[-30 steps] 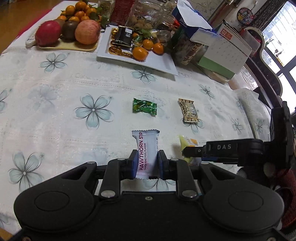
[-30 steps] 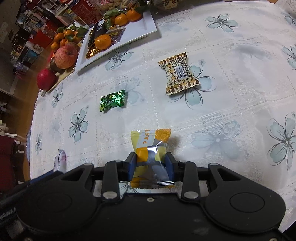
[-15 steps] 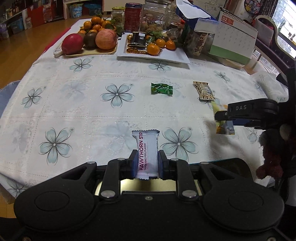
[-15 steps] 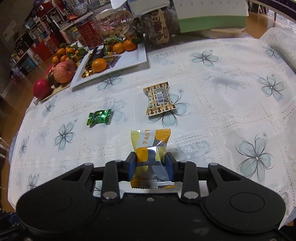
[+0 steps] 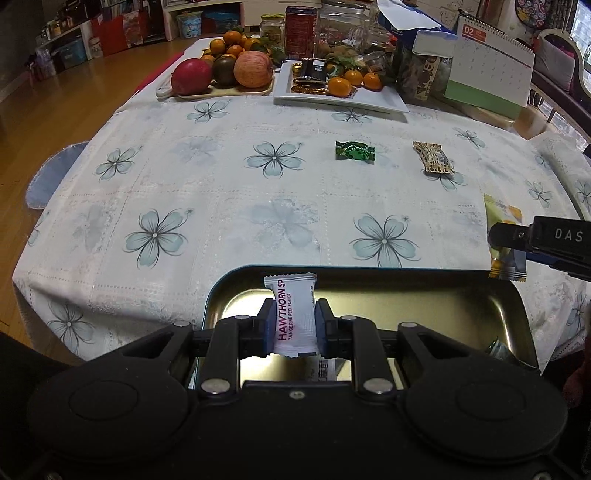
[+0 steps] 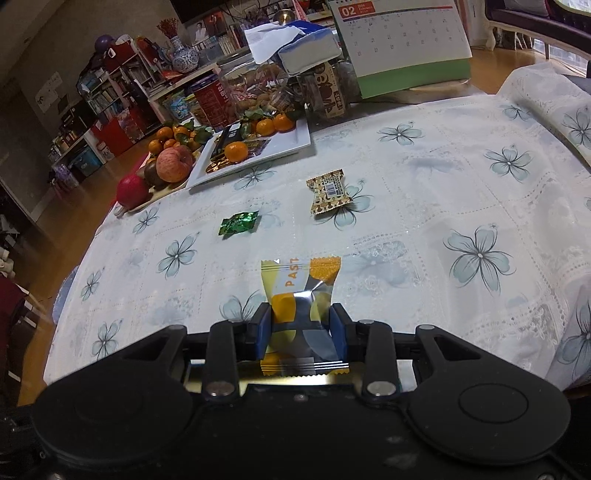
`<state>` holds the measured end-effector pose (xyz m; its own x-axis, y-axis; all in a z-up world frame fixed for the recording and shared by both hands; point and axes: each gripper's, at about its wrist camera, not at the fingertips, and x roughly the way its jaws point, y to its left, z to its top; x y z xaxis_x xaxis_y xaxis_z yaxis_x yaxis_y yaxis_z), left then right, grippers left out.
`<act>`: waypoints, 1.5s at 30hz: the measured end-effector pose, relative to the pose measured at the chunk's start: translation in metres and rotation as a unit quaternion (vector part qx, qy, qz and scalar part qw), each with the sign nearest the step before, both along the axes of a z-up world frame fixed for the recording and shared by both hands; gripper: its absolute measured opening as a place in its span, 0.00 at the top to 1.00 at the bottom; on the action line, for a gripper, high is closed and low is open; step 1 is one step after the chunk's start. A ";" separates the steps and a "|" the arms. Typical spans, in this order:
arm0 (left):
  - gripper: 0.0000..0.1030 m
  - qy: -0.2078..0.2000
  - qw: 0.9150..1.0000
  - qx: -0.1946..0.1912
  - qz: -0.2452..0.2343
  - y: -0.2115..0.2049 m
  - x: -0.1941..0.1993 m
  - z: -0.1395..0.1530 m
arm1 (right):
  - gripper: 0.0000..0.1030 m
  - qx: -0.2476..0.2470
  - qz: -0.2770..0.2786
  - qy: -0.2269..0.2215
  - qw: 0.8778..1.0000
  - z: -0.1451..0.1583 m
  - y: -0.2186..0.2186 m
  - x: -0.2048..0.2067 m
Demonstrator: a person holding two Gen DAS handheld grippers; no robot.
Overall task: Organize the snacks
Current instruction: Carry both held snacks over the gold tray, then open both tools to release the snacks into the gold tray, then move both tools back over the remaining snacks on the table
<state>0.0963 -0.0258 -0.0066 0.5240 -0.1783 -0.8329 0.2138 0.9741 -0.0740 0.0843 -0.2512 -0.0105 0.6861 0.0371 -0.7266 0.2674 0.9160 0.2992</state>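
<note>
My left gripper (image 5: 294, 320) is shut on a white hawthorn snack packet (image 5: 293, 314) and holds it above an open metal tin (image 5: 513, 295) at the table's near edge. My right gripper (image 6: 300, 325) is shut on a yellow pastry packet (image 6: 299, 295); that packet also shows at the right of the left wrist view (image 5: 504, 236), just beyond the tin's far right corner. A green candy (image 5: 354, 150) (image 6: 238, 223) and a brown patterned snack (image 5: 433, 157) (image 6: 328, 191) lie on the flowered tablecloth. A wrapper (image 5: 498, 349) lies in the tin.
A white plate (image 5: 384, 101) with oranges and sweets, a fruit tray with apples (image 5: 221, 72), jars, a tissue box (image 5: 413, 18) and a desk calendar (image 5: 491, 74) crowd the far side. The floor drops off on the left.
Both grippers have pulled back toward the near table edge with their packets. The tin has come into view under my left gripper.
</note>
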 end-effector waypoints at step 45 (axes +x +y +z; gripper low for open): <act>0.66 0.004 0.998 0.016 -0.059 -0.021 -0.036 -0.002 | 0.65 0.003 0.000 0.050 0.999 -0.025 0.042 -0.070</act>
